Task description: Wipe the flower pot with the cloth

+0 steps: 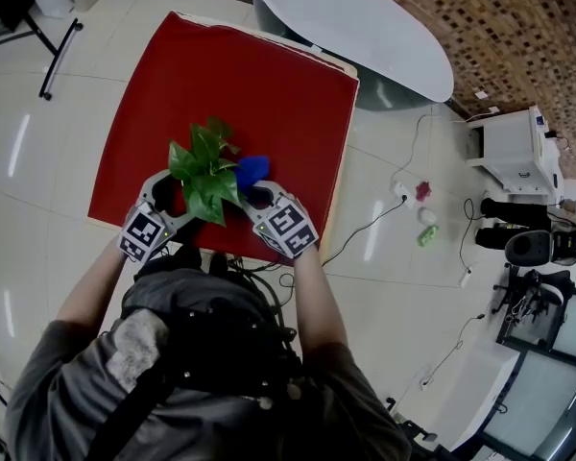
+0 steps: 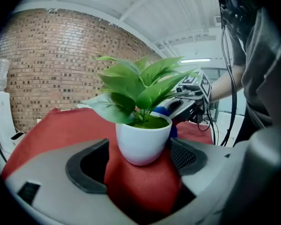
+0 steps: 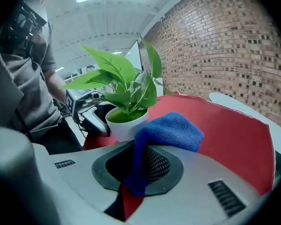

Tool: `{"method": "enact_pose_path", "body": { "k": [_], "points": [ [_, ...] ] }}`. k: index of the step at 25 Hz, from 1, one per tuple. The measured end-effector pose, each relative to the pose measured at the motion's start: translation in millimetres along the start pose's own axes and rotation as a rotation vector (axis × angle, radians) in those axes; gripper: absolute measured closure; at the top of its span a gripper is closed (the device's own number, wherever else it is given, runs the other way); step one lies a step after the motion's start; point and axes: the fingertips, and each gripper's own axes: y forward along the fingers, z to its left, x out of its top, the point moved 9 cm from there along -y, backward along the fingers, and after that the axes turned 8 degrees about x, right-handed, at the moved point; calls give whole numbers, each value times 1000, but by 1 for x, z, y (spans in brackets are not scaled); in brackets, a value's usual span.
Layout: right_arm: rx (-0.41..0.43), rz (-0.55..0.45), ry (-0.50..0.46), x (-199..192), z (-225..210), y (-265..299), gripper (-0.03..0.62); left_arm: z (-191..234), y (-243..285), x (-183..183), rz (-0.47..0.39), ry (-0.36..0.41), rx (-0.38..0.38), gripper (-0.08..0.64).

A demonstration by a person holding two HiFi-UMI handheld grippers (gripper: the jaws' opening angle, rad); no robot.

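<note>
A small white round flower pot (image 2: 141, 143) with a broad-leaved green plant (image 2: 140, 86) stood on the square table under a red fabric cover (image 1: 269, 84). In the head view it sat toward the table's 6 o'clock edge, nearest the person.

The left gripper (image 2: 139, 165) had its jaws spread, with the pot standing between them at their far end. Red fabric showed in the gap between the pot and the pad at 9 o'clock, while the meshed pad (image 2: 183, 154) at 3 o'clock lay just beside the pot's wall. Whether that pad touched it could not be told.

The right gripper (image 3: 138, 165) was clamped on a thick blue terry cloth (image 3: 171, 132). One fold ran down between its jaws, and the rest bunched over the upper pad. In the head view the cloth lay at 3 o'clock of the plant, close against the leaves. In the right gripper view the pot stood just beyond the cloth at 11 o'clock, and contact between them could not be made out.

The two grippers faced each other across the pot. A white oval tabletop (image 1: 365, 27) stood on the pale tiled floor (image 1: 38, 152), at 1 o'clock beyond the red table.
</note>
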Motion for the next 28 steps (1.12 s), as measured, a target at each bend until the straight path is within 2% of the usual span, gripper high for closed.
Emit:
{"method": "enact_pose_path", "body": {
  "k": [4,8,13,18,24,28],
  "points": [
    [54,15,4,2,1,12,528,-1,-12,-8,20,-8,30,127],
    [96,9,15,0,21,7,528,-12,-24,-8,10,-42,39,109],
    [168,7,17,-9,53,8,528,-26,-34,-15,-3,-78,91,100],
    [244,22,-13,-6,74,14,528,-32,-28,-6,-21,-48,108,100],
    [285,24,-21,3,76,14,528,-28,-28,10,-38,39,111,100],
    [289,25,-6,1,74,4,528,-24,-21,9,-33,18,136,103]
  ]
}}
